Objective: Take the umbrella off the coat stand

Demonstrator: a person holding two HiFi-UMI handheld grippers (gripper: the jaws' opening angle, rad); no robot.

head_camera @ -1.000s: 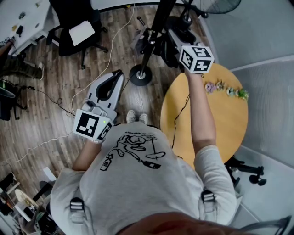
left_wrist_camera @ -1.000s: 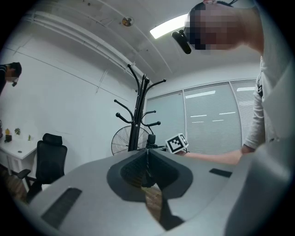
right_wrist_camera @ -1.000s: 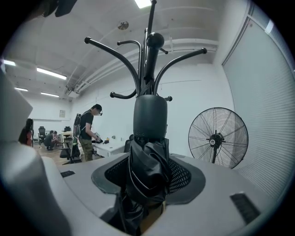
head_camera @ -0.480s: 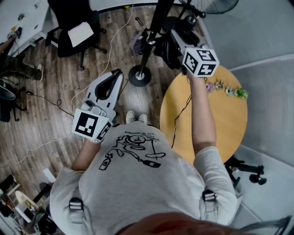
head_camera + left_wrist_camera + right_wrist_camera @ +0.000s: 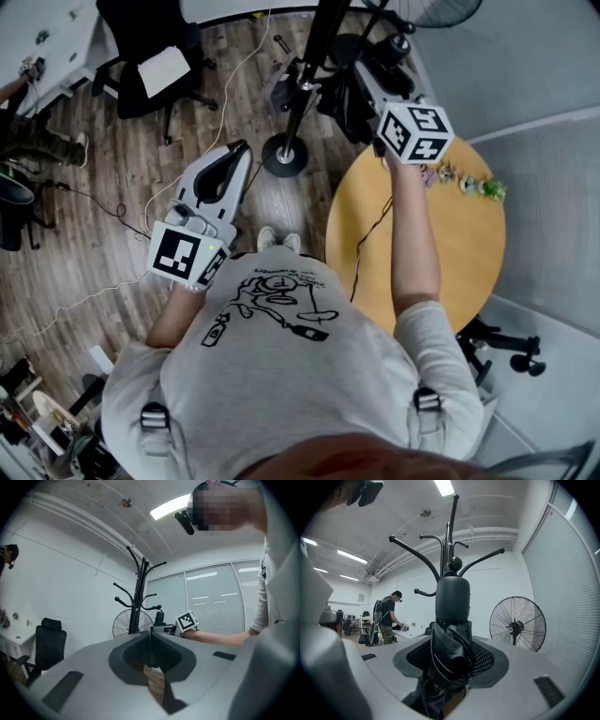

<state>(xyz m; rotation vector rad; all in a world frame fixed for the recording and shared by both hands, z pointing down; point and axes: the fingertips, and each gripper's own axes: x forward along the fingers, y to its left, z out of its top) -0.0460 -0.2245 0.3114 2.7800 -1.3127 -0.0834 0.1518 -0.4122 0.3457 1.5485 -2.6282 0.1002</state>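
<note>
A folded black umbrella [image 5: 451, 639] stands upright between the jaws of my right gripper [image 5: 452, 660], which is shut on its bunched fabric. Its cylindrical handle [image 5: 453, 595] rises above the jaws. The black coat stand [image 5: 449, 541] with curved hooks is just behind it. In the head view the right gripper [image 5: 364, 82] holds the umbrella [image 5: 339, 101] beside the coat stand's pole [image 5: 314, 56], above its round base [image 5: 286, 155]. My left gripper [image 5: 236, 155] hangs lower at the left, jaws shut and empty [image 5: 150, 641], pointing level toward the coat stand [image 5: 139, 597].
A round yellow table [image 5: 469, 253] with small figures [image 5: 464, 185] stands right of the person. A standing fan [image 5: 517, 623] is behind the stand. An office chair [image 5: 155, 56] and cables lie on the wood floor at left. A person [image 5: 389, 616] works at a far desk.
My right gripper has risen with the umbrella and drifted a little right in the head view. The left gripper has stayed still.
</note>
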